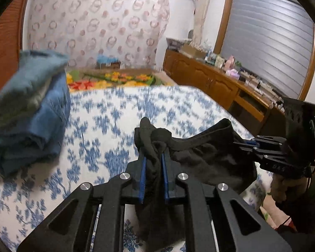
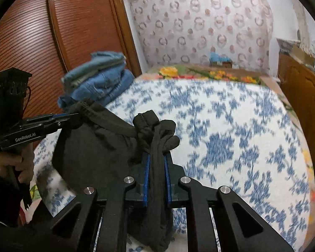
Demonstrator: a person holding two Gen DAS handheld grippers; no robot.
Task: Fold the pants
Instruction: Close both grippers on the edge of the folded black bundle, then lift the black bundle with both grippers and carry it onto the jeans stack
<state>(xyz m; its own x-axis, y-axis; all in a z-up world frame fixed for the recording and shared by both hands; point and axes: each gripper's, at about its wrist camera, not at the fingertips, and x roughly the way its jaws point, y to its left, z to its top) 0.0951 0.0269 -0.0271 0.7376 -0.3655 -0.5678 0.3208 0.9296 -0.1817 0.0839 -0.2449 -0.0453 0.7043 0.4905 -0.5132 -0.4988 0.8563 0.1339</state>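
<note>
The black soft cloth pants are gripped bunched by both closed tools, left tool and right tool, above the bed; no fold is made yet.

The left gripper pinches a bunch of the black pants between its blue pads. To its right, the right gripper grips the same pants. A pile of blue clothes sits far to its left on the bed.
</note>
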